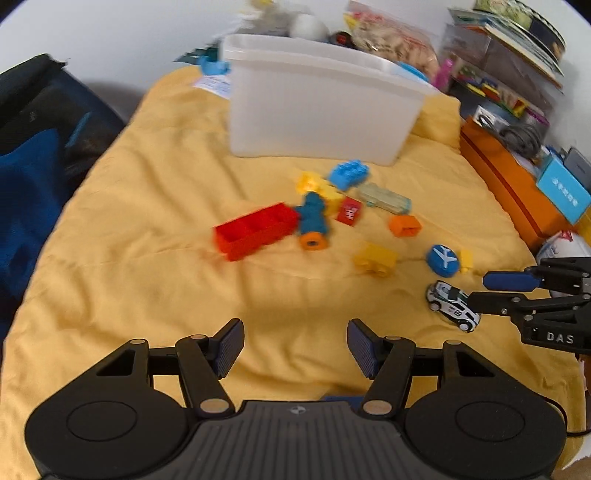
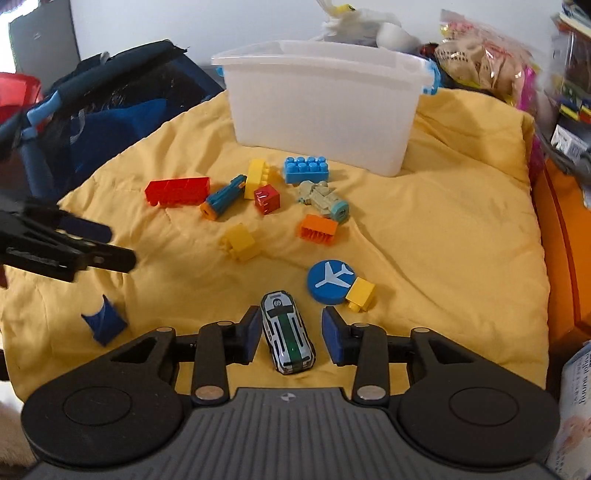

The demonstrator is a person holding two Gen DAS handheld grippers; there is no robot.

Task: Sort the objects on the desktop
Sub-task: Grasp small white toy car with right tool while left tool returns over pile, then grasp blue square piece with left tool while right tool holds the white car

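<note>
Yellow cloth, translucent white bin, white toy car green-striped, blue disc white plane

Stacked books, snack bag

1. The yellow cloth looks soft, matt and creased.
2. The white bin is translucent, smooth plastic.
3. The toy car has a glossy painted shell.
4. The red block is shiny plastic.
</note>
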